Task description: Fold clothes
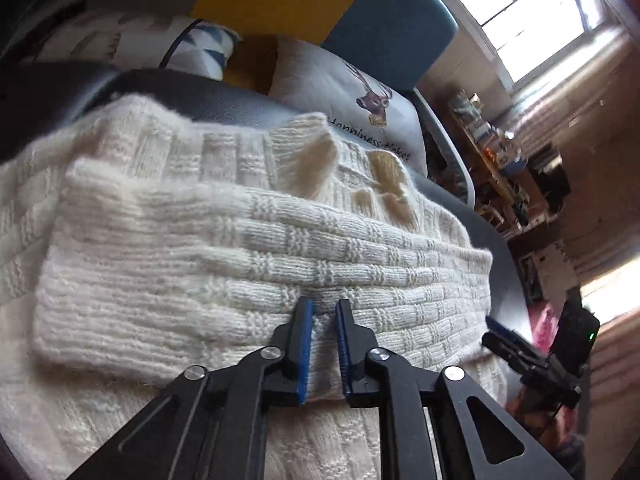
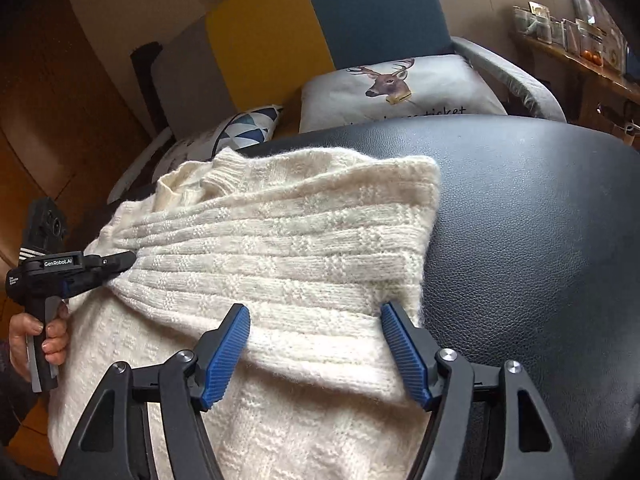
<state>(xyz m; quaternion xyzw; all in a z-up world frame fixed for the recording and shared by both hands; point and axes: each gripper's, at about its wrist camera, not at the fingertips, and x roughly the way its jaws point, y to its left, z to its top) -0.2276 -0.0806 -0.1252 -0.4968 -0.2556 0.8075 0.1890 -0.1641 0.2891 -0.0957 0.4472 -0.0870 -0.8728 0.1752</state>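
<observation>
Cream knit sweater (image 2: 280,240) lies across a black padded seat (image 2: 540,220), sleeve (image 1: 260,260) already folded over the body, collar end toward the deer pillow (image 2: 400,88). Left gripper (image 1: 322,352) sits low over the sleeve's near edge, jaws nearly closed with a narrow gap; knit shows in that gap but I can't tell if it's actually pinched. Right gripper (image 2: 316,356) hovers at the sweater's edge nearest the bare seat, jaws spread wide, holding nothing. Looks like the next fold is being set up. To do it well: bite through both layers, not just the fuzzy top one, match the grip height on both sides, lift together and carry the hem end toward the collar so the edges line up. Loose knit stretches, so pull gently.
</observation>
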